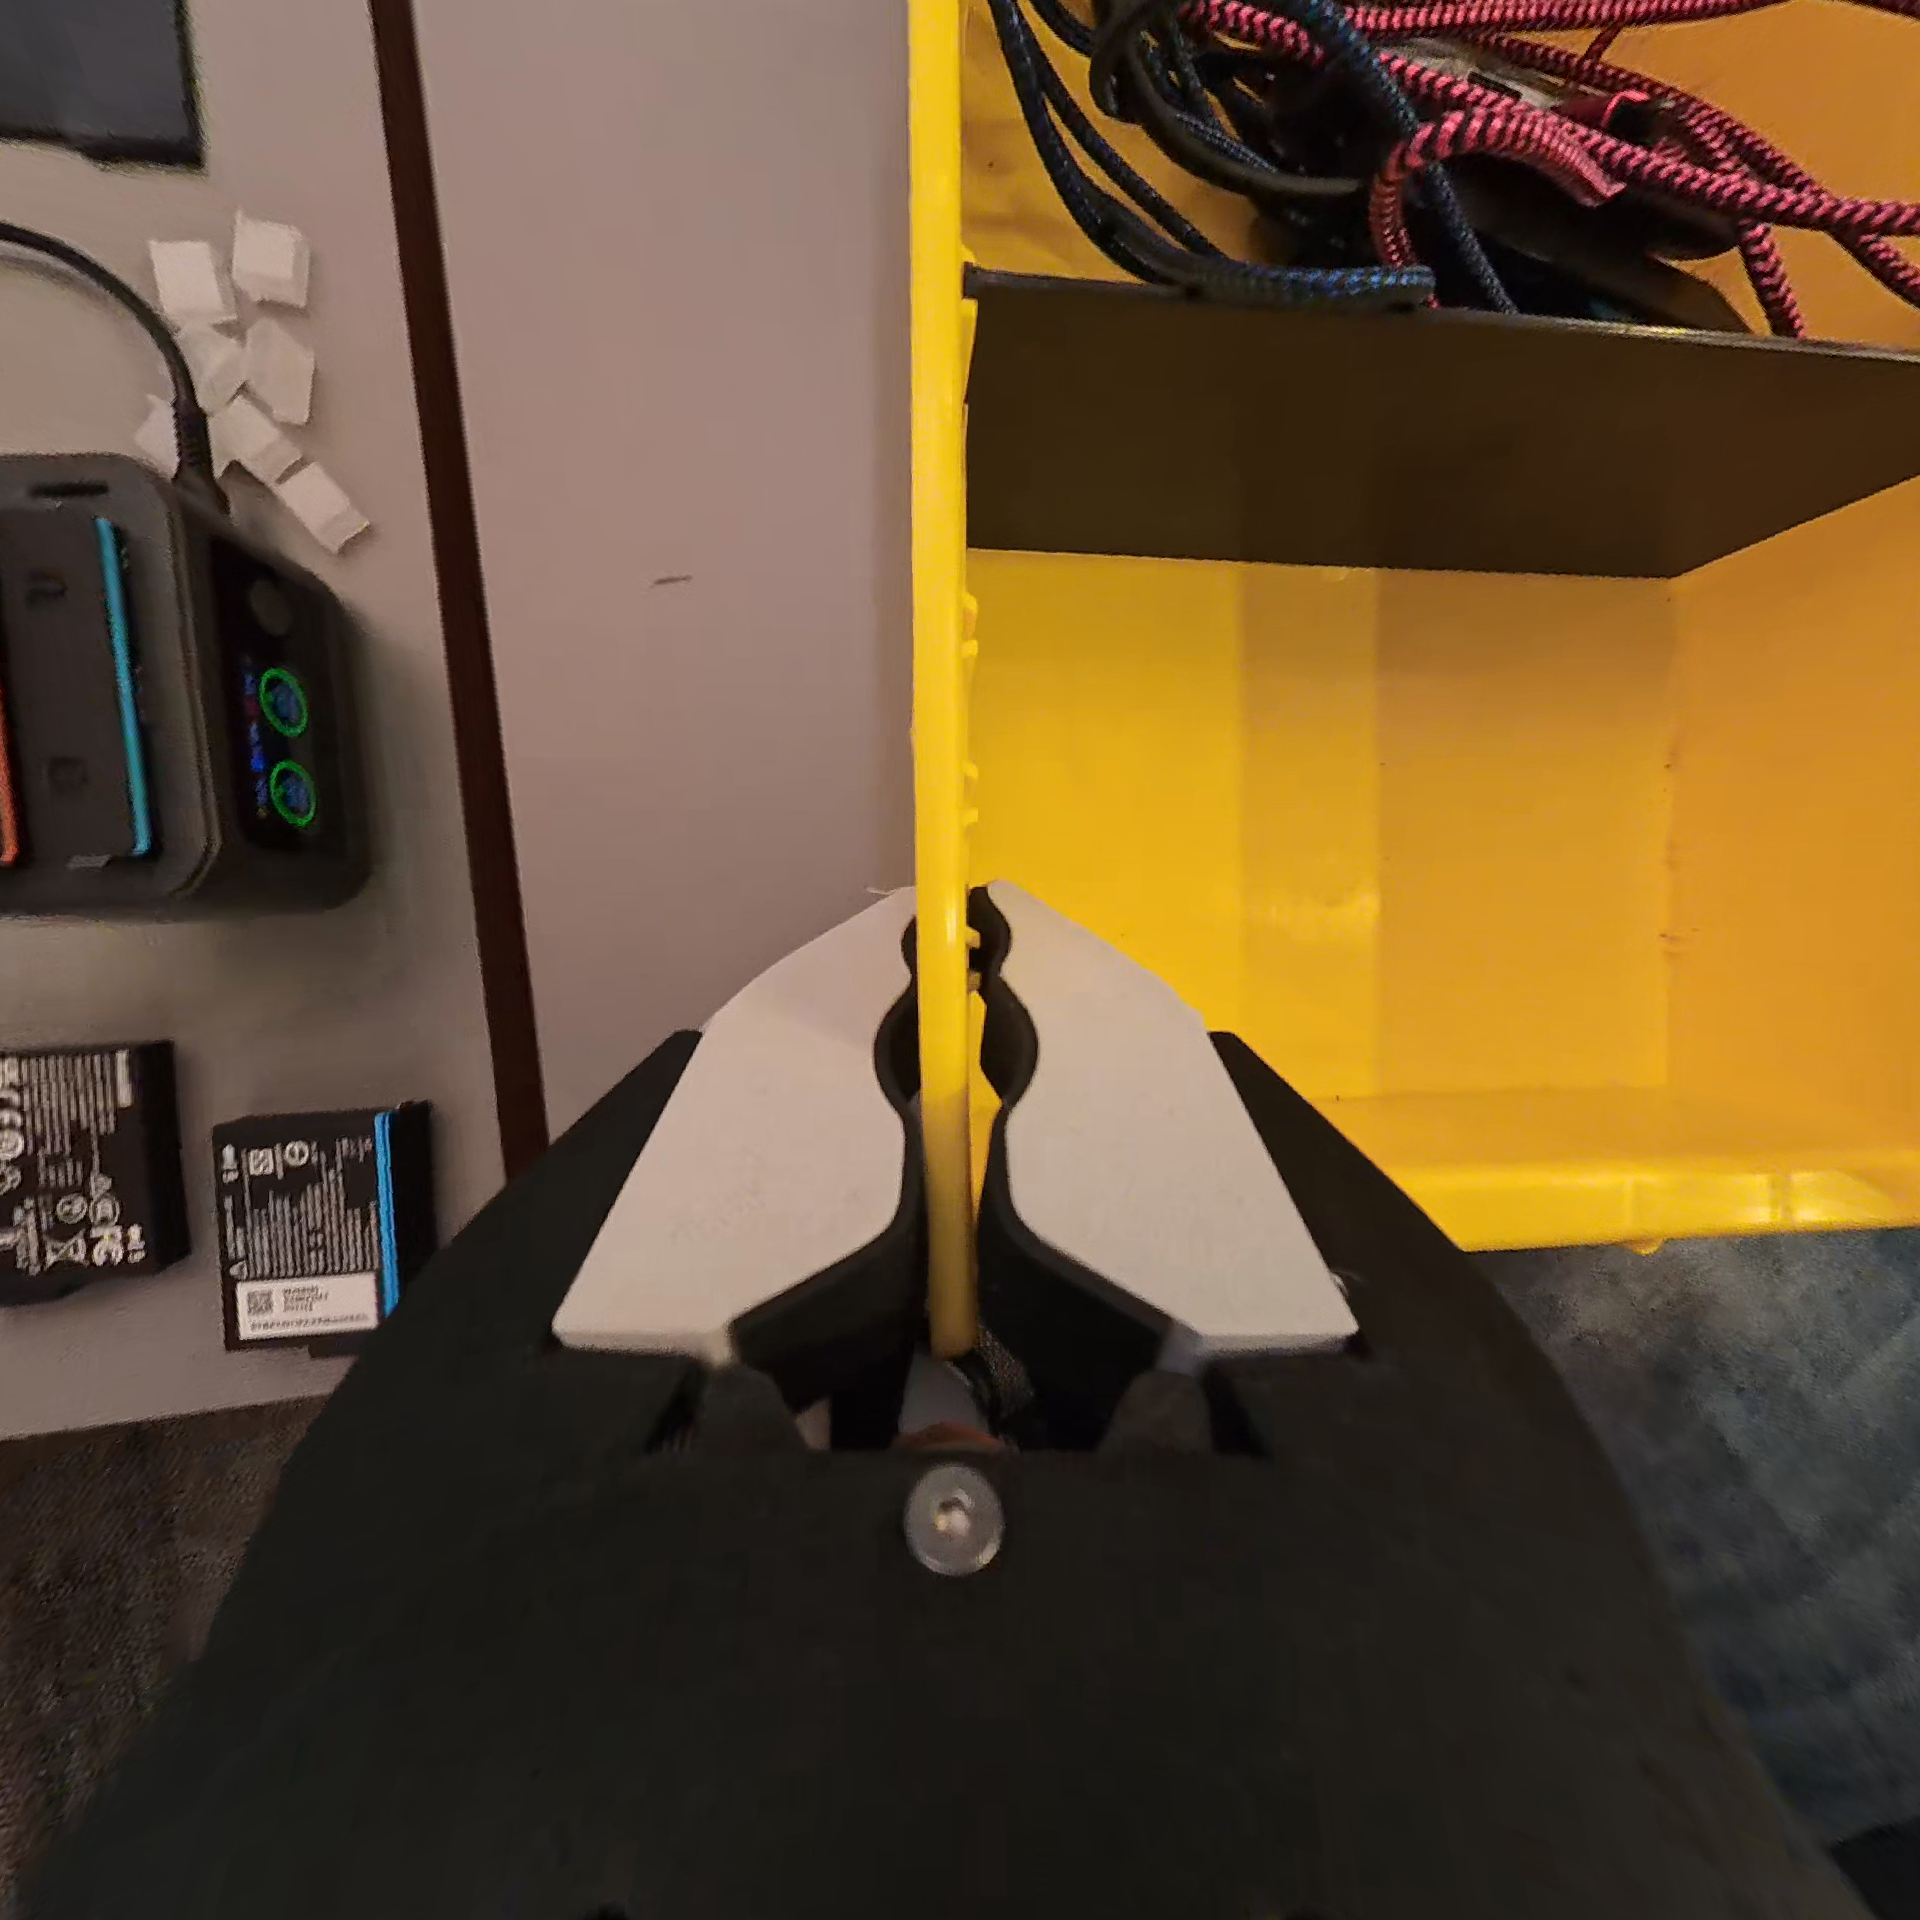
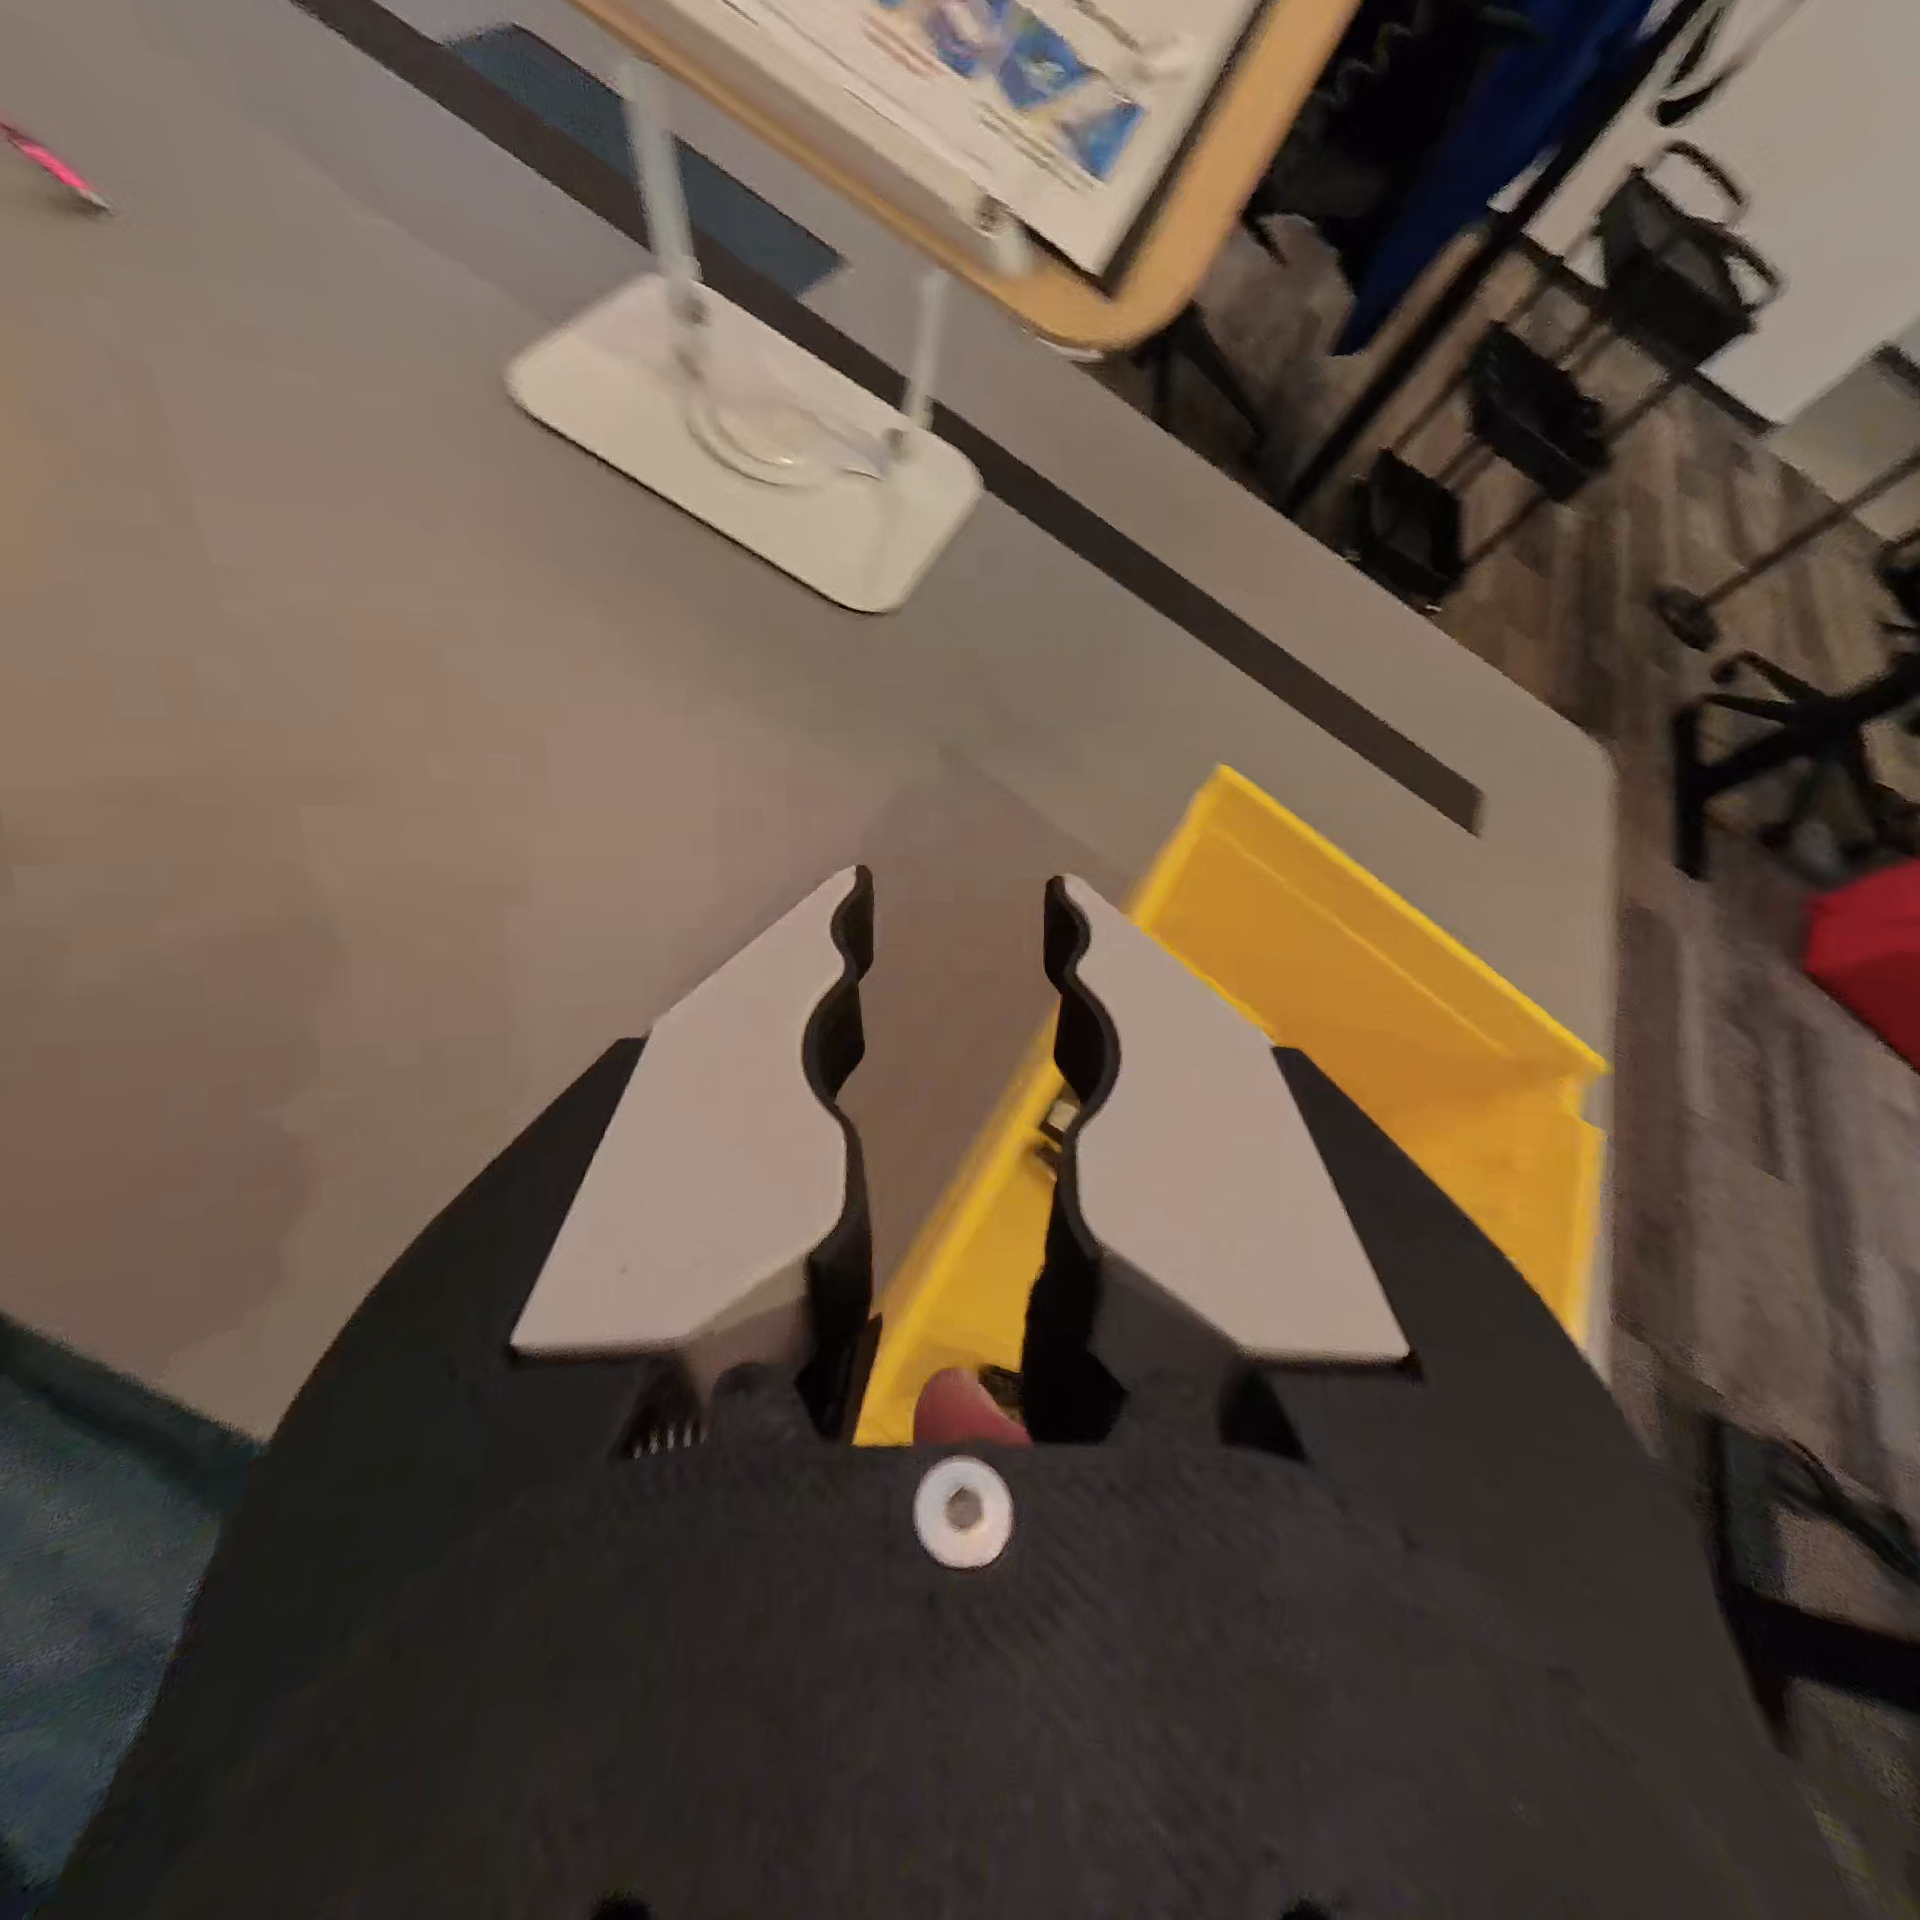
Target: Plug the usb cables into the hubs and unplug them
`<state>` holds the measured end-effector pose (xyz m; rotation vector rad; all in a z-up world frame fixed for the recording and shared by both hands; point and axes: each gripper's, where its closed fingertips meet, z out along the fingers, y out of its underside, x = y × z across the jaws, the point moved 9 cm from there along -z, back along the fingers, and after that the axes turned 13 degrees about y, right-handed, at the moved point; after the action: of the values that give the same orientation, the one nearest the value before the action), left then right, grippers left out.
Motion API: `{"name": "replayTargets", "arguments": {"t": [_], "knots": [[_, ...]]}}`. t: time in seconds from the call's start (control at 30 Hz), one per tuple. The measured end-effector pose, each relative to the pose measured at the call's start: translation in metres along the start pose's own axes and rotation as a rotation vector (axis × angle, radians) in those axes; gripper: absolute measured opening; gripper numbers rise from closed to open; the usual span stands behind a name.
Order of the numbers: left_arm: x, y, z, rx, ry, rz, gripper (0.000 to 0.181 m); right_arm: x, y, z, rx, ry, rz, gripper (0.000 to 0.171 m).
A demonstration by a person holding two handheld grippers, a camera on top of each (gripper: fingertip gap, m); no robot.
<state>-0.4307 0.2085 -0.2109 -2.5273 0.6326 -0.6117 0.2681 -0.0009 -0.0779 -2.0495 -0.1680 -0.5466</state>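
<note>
Left wrist view: the left claw [image 1: 943, 914] is clamped on the thin side wall of a yellow bin [image 1: 1507, 831], one finger outside and one inside, so the wall runs straight down the middle of the picture. Judging by that grip, the claw is there to hold or shift the bin, not to pick anything out of it. A black divider [image 1: 1455, 436] splits the bin: the nearer compartment looks bare, while the farther one holds a tangle of braided usb cables [image 1: 1558, 156], red-and-black and blue-and-black. No hub can be made out for certain among them. The bin sits at the edge of the grey worktop [image 1: 675, 468], partly over the carpet. To the left lie a dark charging case [image 1: 177, 686] with green ring lights, small white squares [image 1: 239, 353] and two black batteries [image 1: 301, 1226].

Right wrist view: the right claw [image 2: 956, 883] is narrowly parted and holds nothing, hanging above the worktop [image 2: 364, 727] with a yellow bin [image 2: 1403, 1039] just below and to its right. Free like this, it seems placed to reach for a cable once the bin is steadied. Farther off stands a white stand [image 2: 748, 457] carrying a wood-framed board [image 2: 1174, 270]. The picture is blurred.
</note>
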Motion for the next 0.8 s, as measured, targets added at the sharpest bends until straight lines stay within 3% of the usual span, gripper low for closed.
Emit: {"name": "replayTargets", "arguments": {"t": [0.3, 0.43, 0.5, 0.57, 0.7, 0.8], "knots": [[-0.012, 0.015, -0.013, 0.071, -0.014, -0.073, 0.005, -0.121, -0.022, 0.002, 0.048, -0.361, 0.028, 0.033], [-0.007, 0.005, -0.036, 0.174, -0.011, -0.043, 0.033, -0.161, -0.019, 0.001, 0.028, -0.448, 0.017, 0.036], [0.007, -0.011, -0.052, 0.239, -0.027, 0.06, 0.047, -0.179, -0.019, -0.003, 0.043, -0.508, 0.048, 0.036], [0.029, -0.03, -0.058, 0.251, 0.005, 0.206, 0.046, -0.196, -0.017, -0.005, 0.062, -0.539, 0.06, 0.035], [0.068, -0.066, -0.034, 0.065, 0.017, 0.534, 0.046, -0.231, -0.007, 0.001, 0.042, -0.597, -0.018, 0.035], [0.08, -0.095, -0.002, -0.099, 0.028, 0.644, 0.053, -0.249, 0.0, 0.005, 0.029, -0.621, -0.089, 0.034]]}}
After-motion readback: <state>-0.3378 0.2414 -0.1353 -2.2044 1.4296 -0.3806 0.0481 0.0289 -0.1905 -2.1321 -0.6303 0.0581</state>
